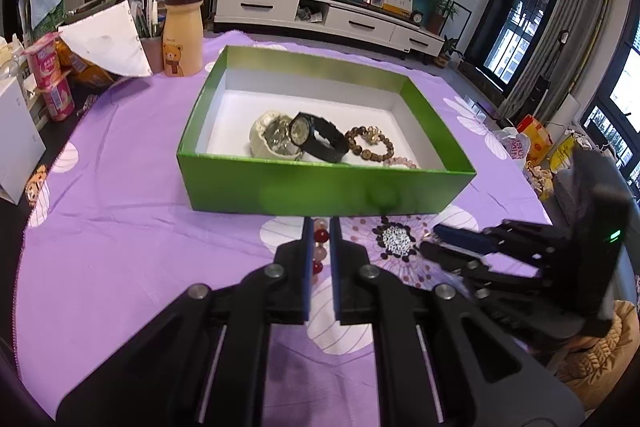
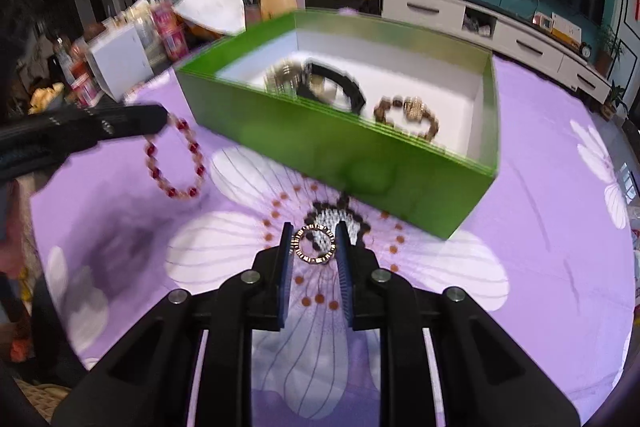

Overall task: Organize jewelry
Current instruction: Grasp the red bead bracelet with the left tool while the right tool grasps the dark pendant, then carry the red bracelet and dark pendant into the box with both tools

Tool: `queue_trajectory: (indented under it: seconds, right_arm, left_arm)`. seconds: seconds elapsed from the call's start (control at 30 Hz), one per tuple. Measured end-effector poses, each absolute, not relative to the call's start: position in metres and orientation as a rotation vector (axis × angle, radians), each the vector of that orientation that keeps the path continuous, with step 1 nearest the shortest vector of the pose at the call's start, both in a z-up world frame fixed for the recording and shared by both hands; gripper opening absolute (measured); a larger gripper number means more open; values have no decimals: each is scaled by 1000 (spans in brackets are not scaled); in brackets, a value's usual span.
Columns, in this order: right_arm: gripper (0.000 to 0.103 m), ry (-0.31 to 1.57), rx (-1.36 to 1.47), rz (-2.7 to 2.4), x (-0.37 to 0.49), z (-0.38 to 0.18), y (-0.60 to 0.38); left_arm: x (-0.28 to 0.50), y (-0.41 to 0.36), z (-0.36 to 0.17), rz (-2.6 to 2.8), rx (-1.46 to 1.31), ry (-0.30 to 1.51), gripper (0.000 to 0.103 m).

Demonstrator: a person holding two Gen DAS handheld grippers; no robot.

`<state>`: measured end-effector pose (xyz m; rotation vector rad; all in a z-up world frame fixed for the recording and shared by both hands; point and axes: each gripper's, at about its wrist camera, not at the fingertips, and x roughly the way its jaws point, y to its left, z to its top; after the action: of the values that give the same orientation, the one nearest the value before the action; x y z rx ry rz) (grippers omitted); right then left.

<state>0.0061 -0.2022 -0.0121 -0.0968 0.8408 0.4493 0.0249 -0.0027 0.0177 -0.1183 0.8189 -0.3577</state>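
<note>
Left gripper: I've pinched the red bead bracelet; it dangles clear for carrying.
Right gripper: my fingers bracket the gold ring, seemingly clamped; blur prevents certainty.
Green box: just ahead, holding the watches and the brown beads.

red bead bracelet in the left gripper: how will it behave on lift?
Likely floppy: the red bead bracelet is separate beads in a loop, hanging slack from the left gripper, so it will probably sag and swing. Round glossy beads may slip between the narrow fingers. Probably light for its size.
</note>
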Motion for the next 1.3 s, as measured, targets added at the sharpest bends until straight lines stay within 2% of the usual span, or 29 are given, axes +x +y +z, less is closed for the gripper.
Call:
queue_trajectory:
  seconds: [0.43,1.3]
  right_arm:
    - [20,752,-53,470,17,27,-203]
    - [20,674,14,399,60,66,-225]
  left_arm:
    - [32,-4,59,-329,-79,720,7]
    - [83,-18,90,-353,-45,684,7]
